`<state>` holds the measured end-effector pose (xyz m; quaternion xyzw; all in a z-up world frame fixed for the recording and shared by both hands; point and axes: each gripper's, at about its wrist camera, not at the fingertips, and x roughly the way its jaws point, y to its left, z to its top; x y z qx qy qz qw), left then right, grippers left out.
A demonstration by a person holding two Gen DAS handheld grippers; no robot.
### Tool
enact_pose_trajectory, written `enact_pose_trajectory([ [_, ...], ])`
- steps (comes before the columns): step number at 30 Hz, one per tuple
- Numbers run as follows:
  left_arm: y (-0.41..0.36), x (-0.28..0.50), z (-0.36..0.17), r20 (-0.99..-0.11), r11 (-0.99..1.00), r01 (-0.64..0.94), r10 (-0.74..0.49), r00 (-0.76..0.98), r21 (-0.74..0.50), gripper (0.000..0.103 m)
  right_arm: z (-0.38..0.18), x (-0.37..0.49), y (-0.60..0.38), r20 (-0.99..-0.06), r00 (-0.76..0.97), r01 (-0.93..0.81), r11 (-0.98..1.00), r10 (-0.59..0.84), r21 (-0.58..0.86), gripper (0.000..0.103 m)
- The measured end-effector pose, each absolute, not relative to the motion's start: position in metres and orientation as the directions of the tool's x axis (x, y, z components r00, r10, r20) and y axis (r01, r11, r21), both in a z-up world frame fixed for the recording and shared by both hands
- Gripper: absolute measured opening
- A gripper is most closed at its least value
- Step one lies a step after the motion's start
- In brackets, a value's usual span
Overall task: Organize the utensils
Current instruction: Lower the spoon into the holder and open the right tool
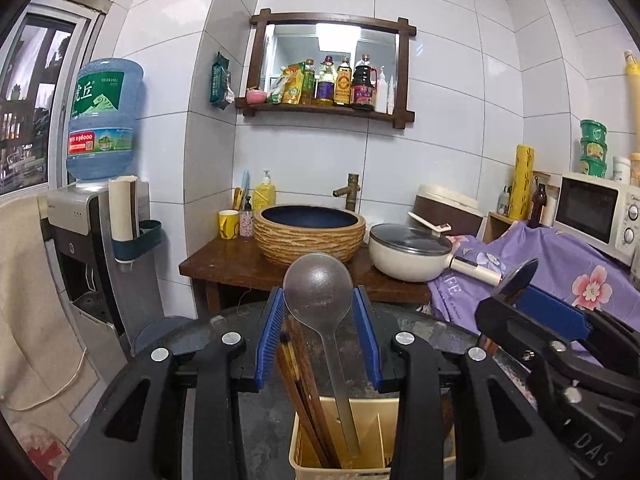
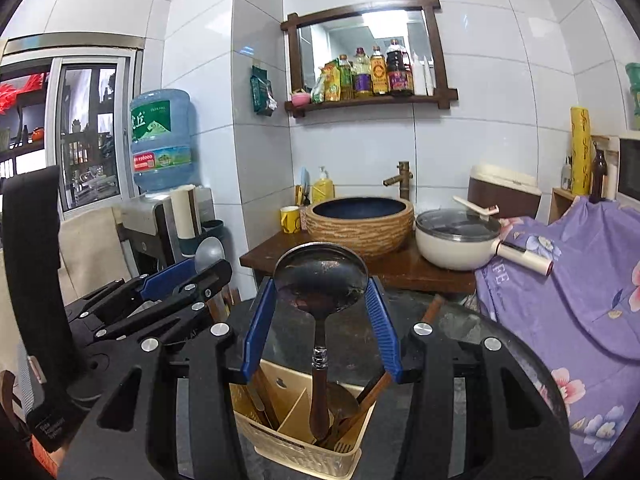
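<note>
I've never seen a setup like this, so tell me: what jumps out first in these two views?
Two big spoons standing upright in a beige utensil basket: a translucent grey plastic ladle between the blue fingers of the left hand-held gripper, and a dark metal ladle between those of the right hand-held gripper. Behind, a woven-look basin sits on a wooden stand.

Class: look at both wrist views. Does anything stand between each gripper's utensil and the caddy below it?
Nothing visible does. The clear spoon in the left gripper and the ladle in the right gripper already stand with handles inside the caddy, beside chopsticks.
</note>
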<state>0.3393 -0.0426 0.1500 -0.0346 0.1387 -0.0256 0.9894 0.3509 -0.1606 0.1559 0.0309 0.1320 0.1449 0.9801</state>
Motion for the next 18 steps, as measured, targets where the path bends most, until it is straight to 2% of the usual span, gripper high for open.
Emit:
enact_pose_trajectory([
  [8,-0.031,0.334,0.117,-0.321,0.993,0.059,-0.09,0.943,-0.103,0.035,0.108,0.351,-0.157,-0.29,0.921,-0.254,0.965,0.26,0.059,0.047],
  [18,-0.031,0.328,0.09,-0.387,0.989,0.12,-0.143,0.911,-0.082,0.035,0.066,0.342,-0.156,-0.351,0.899,-0.269,0.963,0.261,0.025,0.047],
])
